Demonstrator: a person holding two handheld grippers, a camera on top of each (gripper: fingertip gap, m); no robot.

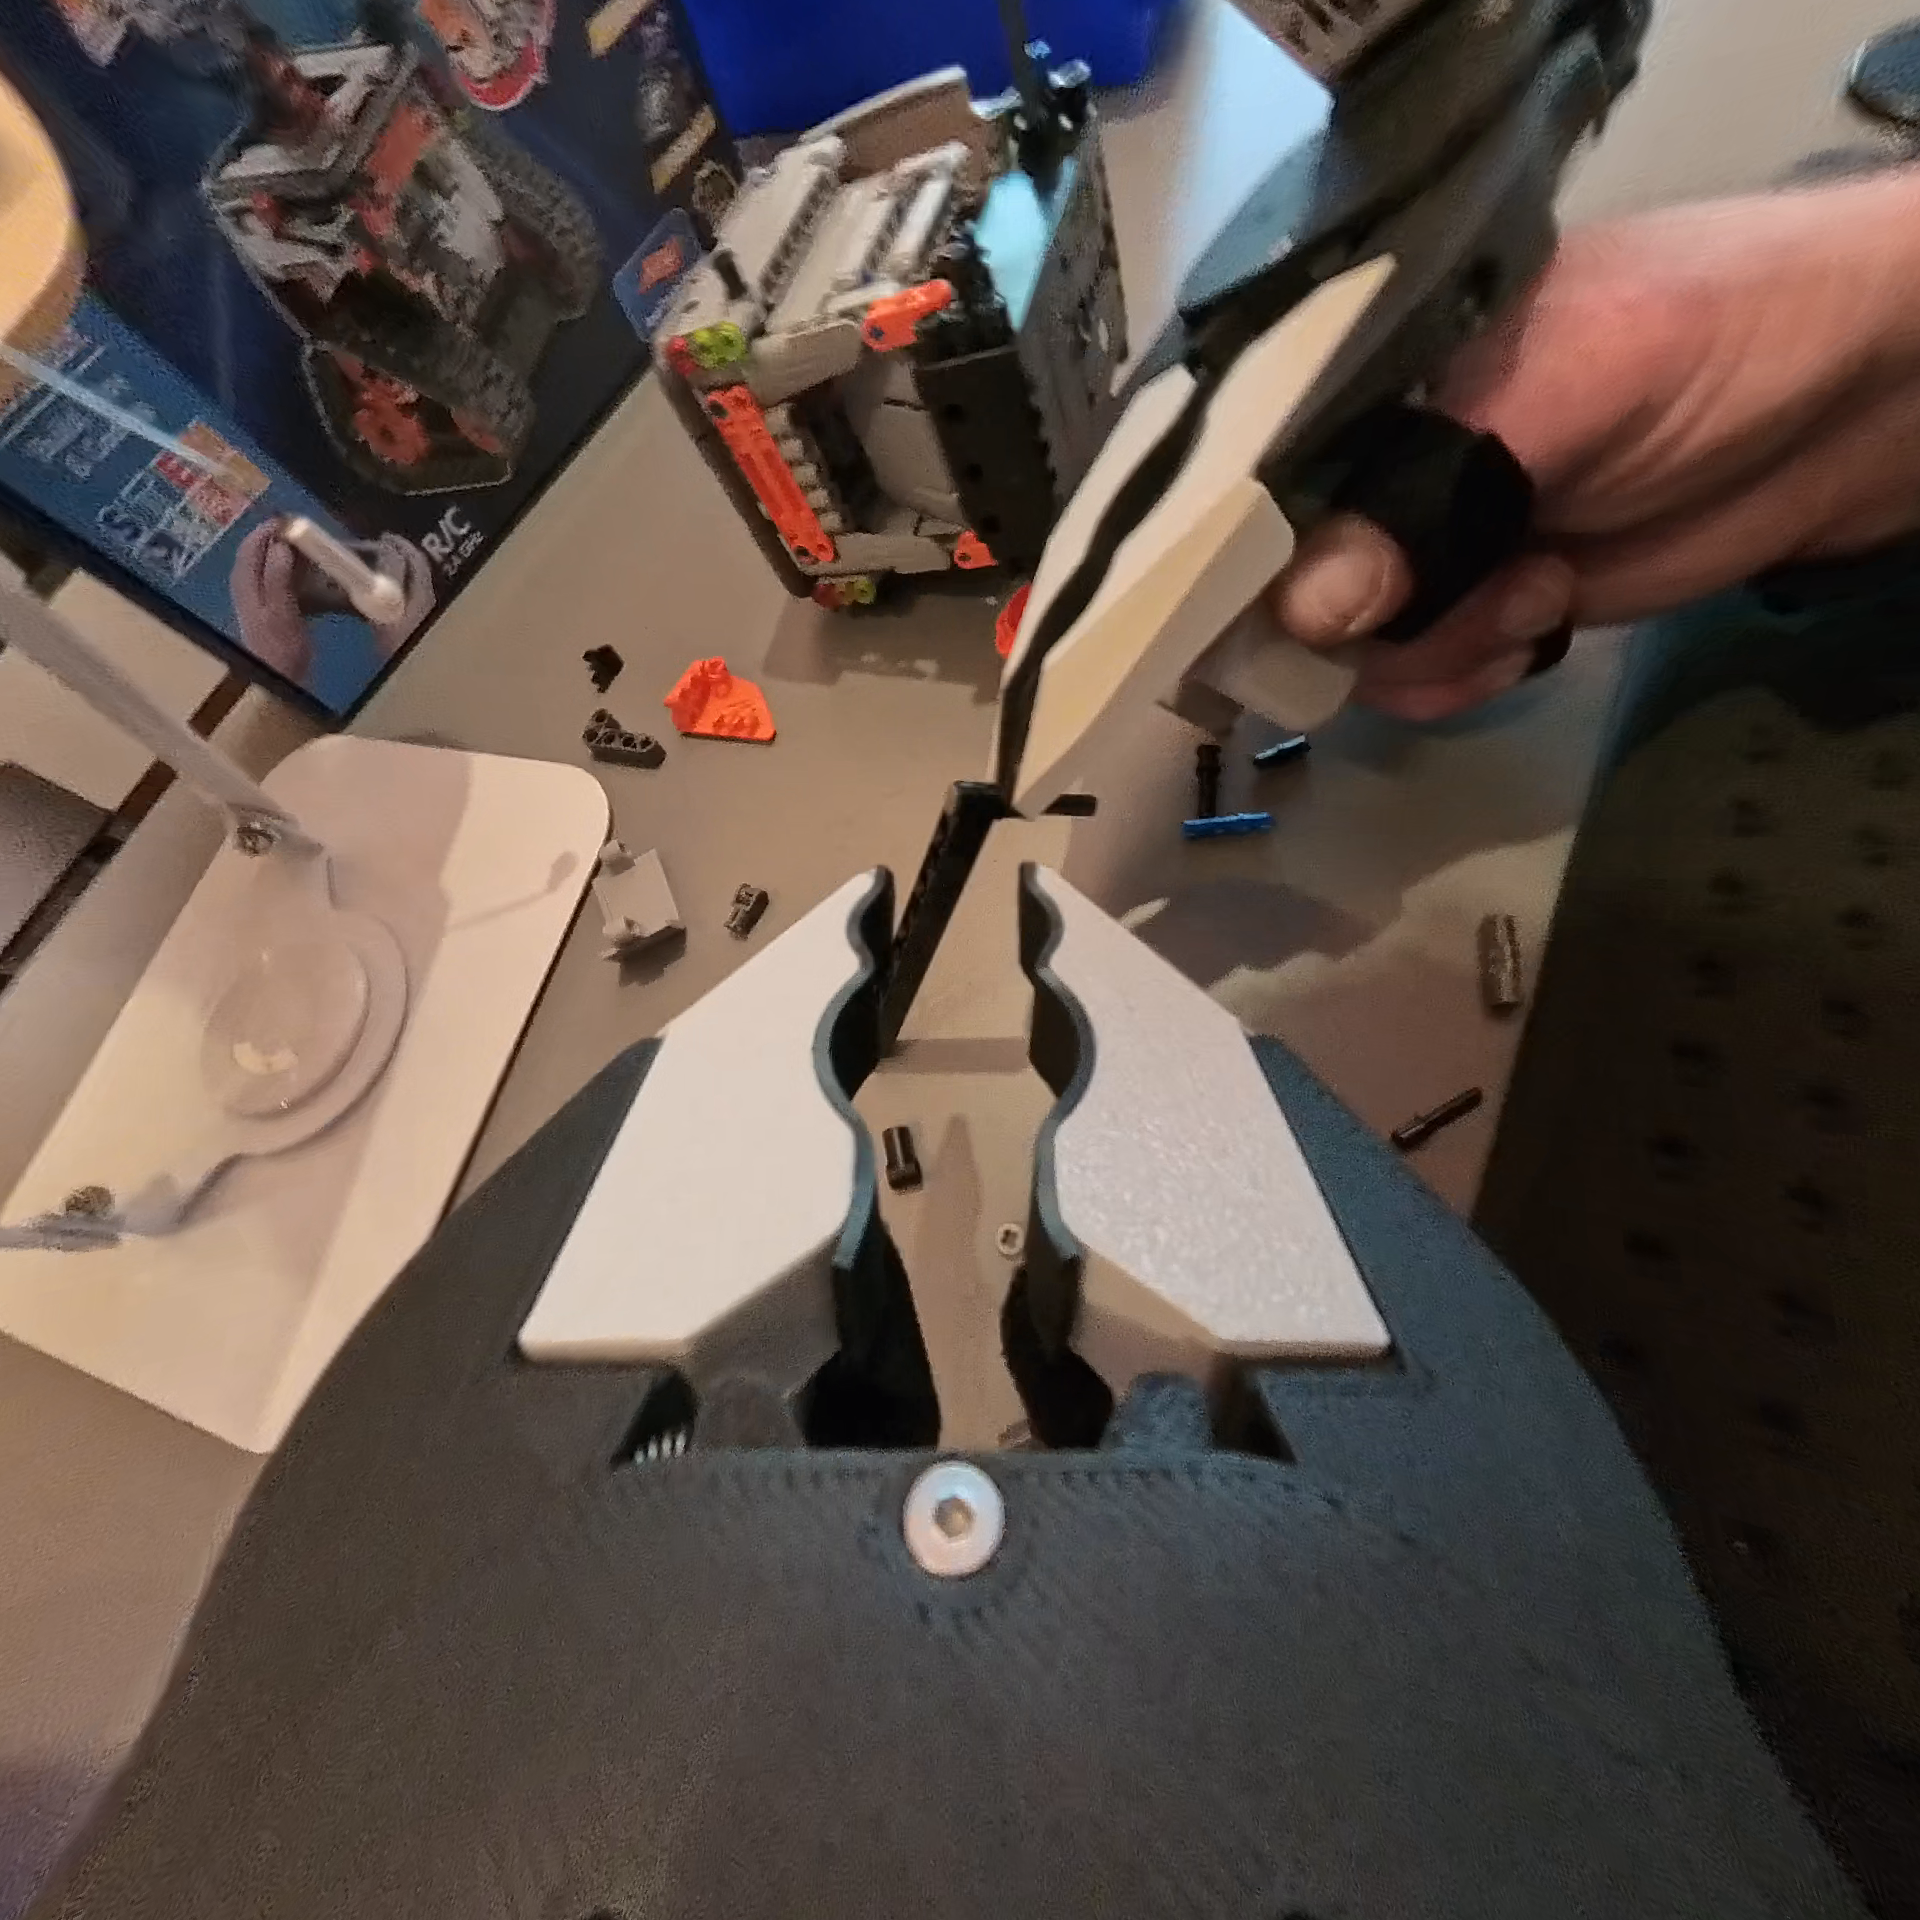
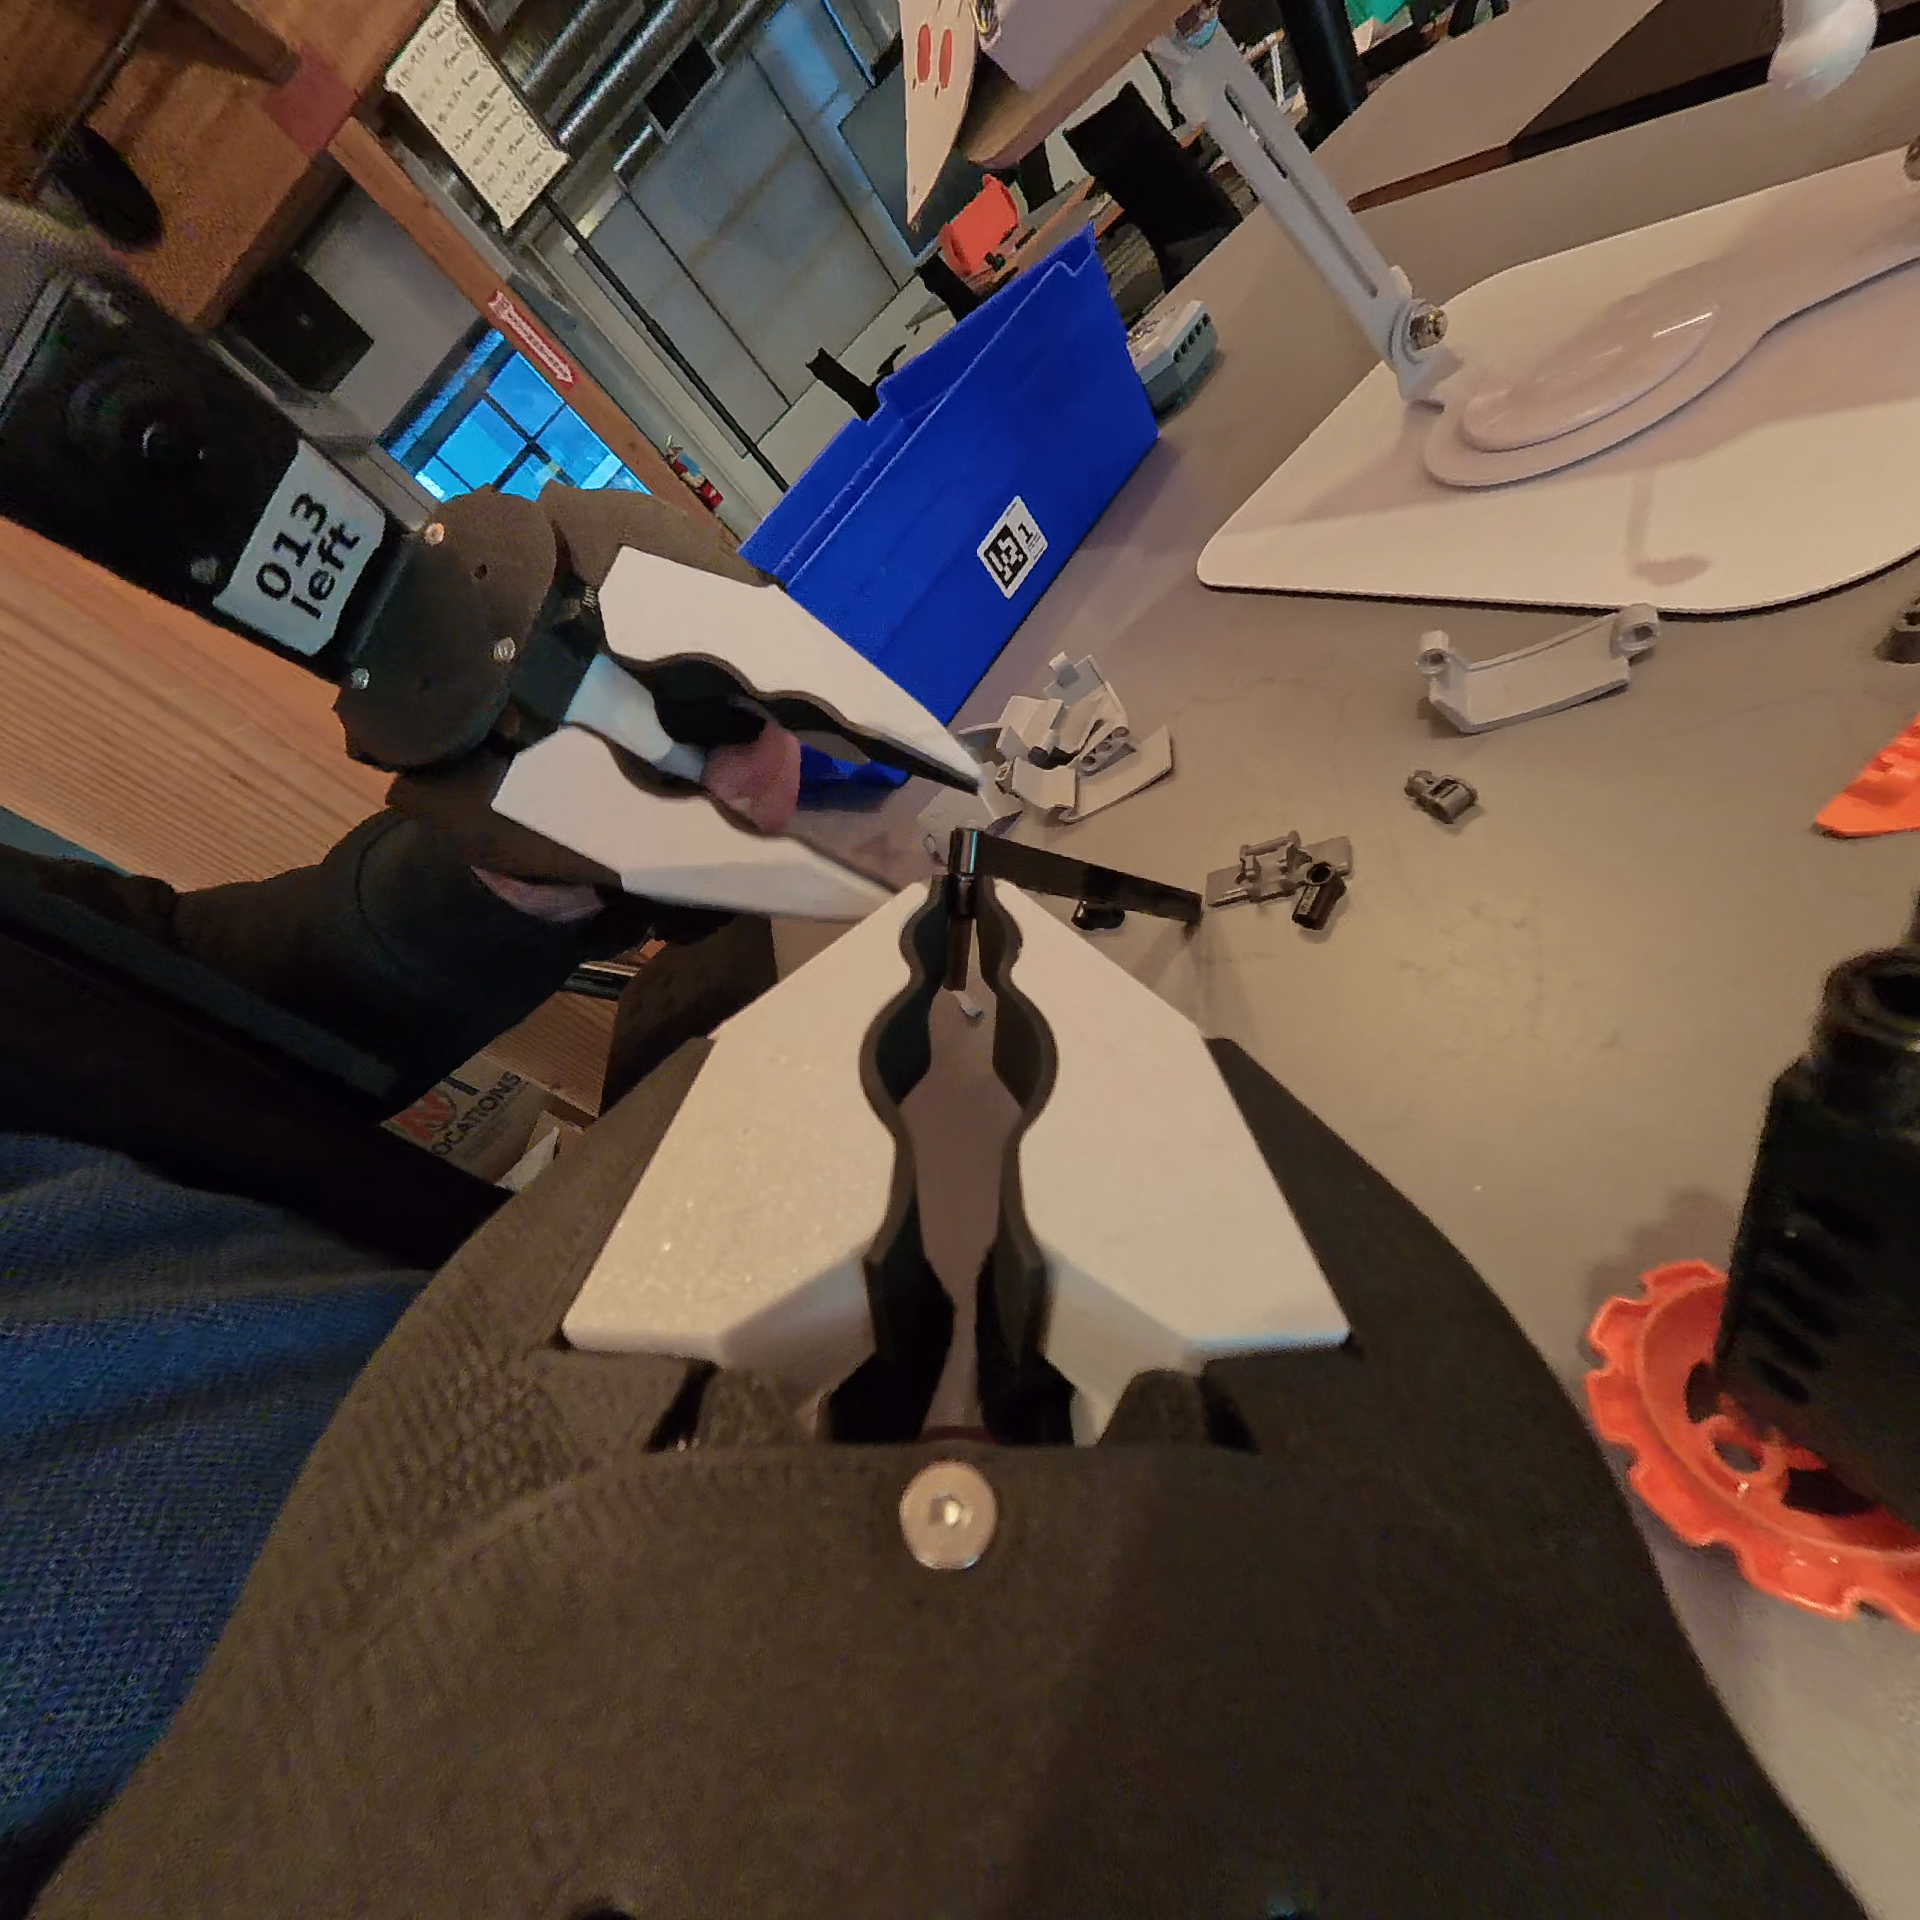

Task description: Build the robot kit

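Note:
My left gripper (image 1: 956,883) is open just above the grey table (image 1: 582,520). A black studded beam (image 1: 930,925) stands tilted between its fingers, leaning on the left finger (image 1: 790,997), with its lower end at the table. My right gripper (image 2: 961,909) is shut on a short black pin (image 2: 956,935) whose tip meets the beam's (image 2: 1101,878) raised end. In the left wrist view the right gripper (image 1: 1023,800) comes down from the upper right, held by a hand. In the right wrist view the left gripper (image 2: 940,831) reaches in from the left, its fingers apart.
A half-built grey, black and orange brick vehicle (image 1: 883,384) and its box (image 1: 312,312) stand behind. A white stand base (image 1: 416,883) lies left, a blue bin (image 2: 966,468) farther off. Loose small parts, an orange piece (image 1: 722,701) and blue pins (image 1: 1226,826) are scattered. Carpet (image 1: 1714,1143) lies past the table's right edge. Less than 4 cm separates the two grippers' tips.

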